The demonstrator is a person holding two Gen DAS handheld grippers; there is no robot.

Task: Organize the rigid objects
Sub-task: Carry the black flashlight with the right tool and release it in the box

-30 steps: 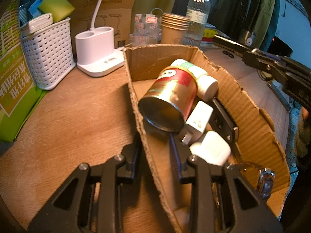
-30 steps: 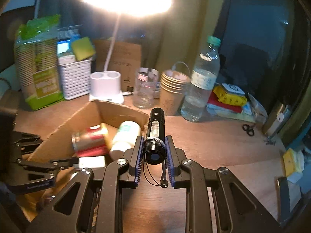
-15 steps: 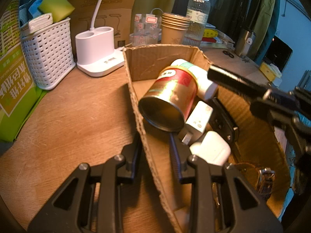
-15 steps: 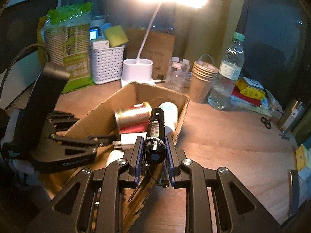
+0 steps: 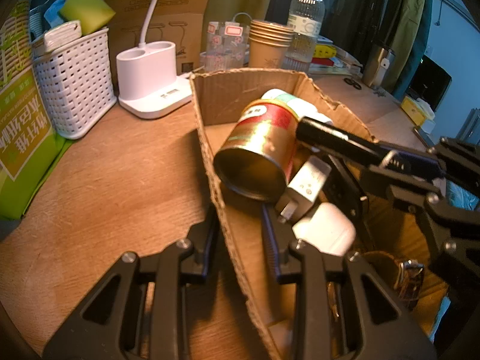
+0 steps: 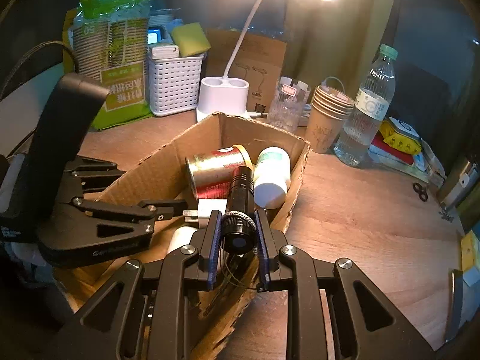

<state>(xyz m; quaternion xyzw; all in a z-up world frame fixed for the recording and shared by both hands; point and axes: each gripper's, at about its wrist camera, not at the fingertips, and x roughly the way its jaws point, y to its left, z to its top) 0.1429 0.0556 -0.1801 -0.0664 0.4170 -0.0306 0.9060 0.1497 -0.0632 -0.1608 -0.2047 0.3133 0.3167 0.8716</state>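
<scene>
An open cardboard box [image 5: 210,138] [image 6: 300,162] lies on the wooden desk. Inside are a red and gold can [image 5: 261,150] [image 6: 216,171], a white bottle [image 6: 271,177], a white charger [image 5: 306,183] and a white case [image 5: 327,231]. My right gripper [image 6: 237,237] is shut on a black flashlight [image 6: 240,192] [image 5: 339,141] and holds it over the box, above the can and bottle. My left gripper [image 5: 240,231] is shut on the box's left wall, one finger outside, one inside.
A white basket [image 5: 75,81], a white lamp base [image 5: 150,72], a glass [image 6: 288,105], stacked paper cups [image 6: 328,114] and a water bottle [image 6: 366,111] stand behind the box. A green package [image 5: 18,138] is at the left. Scissors [image 6: 420,192] lie at the right.
My right gripper has carried the flashlight leftward and down, from beside the box to over its inside. The left gripper and box have stayed put.
</scene>
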